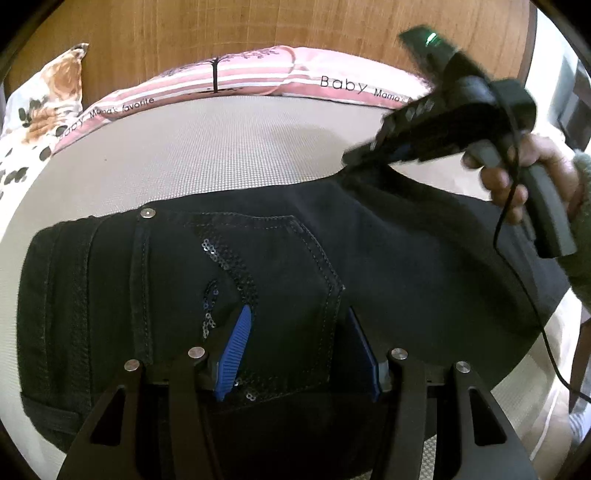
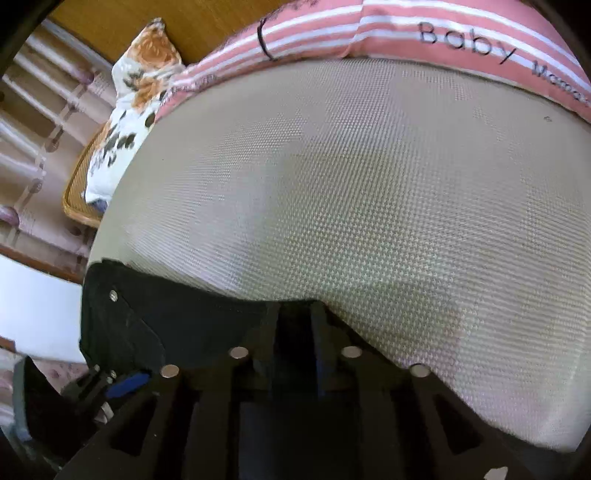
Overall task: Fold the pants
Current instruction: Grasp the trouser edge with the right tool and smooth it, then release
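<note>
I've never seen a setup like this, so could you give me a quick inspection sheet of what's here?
Surface: grey woven mattress cover, bare beyond the pants.
Job's things: black jeans lying flat, sequinned back pocket facing up.
Clutter: pink striped "Baby" blanket and floral pillow along the far edge.
Grippers: left gripper pressed onto the pocket area, blue pads apart; right gripper at the far edge of the jeans, fabric peaked up at its tips, held by a hand.
Cables: black cable hanging from the right gripper.
Surroundings: wooden headboard.
</note>
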The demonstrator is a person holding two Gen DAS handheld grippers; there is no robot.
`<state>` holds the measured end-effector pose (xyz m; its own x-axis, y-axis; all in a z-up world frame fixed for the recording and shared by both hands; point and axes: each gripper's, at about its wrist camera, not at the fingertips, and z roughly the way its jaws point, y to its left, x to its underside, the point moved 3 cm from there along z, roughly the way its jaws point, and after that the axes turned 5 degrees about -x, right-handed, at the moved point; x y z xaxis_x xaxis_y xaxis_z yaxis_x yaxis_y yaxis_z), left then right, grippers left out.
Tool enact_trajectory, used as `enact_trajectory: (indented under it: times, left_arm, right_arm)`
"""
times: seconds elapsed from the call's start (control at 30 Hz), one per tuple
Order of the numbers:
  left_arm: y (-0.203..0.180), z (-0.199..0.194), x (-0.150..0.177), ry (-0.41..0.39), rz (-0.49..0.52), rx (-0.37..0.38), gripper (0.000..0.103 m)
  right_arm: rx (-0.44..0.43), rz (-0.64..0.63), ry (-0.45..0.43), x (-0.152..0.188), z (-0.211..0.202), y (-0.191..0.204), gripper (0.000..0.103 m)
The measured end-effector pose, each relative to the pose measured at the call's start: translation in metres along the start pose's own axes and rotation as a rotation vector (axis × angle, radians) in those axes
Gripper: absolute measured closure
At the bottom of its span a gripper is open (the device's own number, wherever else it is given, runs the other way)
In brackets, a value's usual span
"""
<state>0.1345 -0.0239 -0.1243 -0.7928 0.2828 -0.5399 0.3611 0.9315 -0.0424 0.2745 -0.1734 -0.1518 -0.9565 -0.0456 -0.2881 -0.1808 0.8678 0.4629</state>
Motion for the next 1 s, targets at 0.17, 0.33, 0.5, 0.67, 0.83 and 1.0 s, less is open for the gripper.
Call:
enact_trajectory:
  times: [0.17, 0.33, 0.5, 0.67, 0.83, 1.0]
  left_arm:
    - [-0.012, -0.019, -0.014, -0.037, 0.02, 0.02, 0.049]
    - [-0.039, -0.025, -0.042, -0.092, 0.094, 0.068, 0.048]
    - [-0.071, 0.0, -0.067, -0.091, 0.136, 0.122, 0.048]
    - [-0.085, 0.039, -0.084, -0.043, 0.153, 0.139, 0.048]
    - [-0.079, 0.071, -0.1, -0.024, 0.14, 0.074, 0.048]
    - [-0.066, 0.087, -0.103, 0.021, 0.073, 0.079, 0.048]
  right_arm:
    - [0.039, -0.01, -0.1, 0.013, -0.057, 0.0, 0.076]
    - [0.101, 0.046, -0.125, 0.054, -0.097, -0.025, 0.076]
    - [0.174, 0.134, -0.118, 0.093, -0.112, -0.061, 0.076]
    - [0.209, 0.205, -0.121, 0.115, -0.12, -0.094, 0.076]
    - [0.248, 0.245, -0.141, 0.119, -0.118, -0.124, 0.079]
    - [0.249, 0.255, -0.185, 0.111, -0.118, -0.135, 0.082]
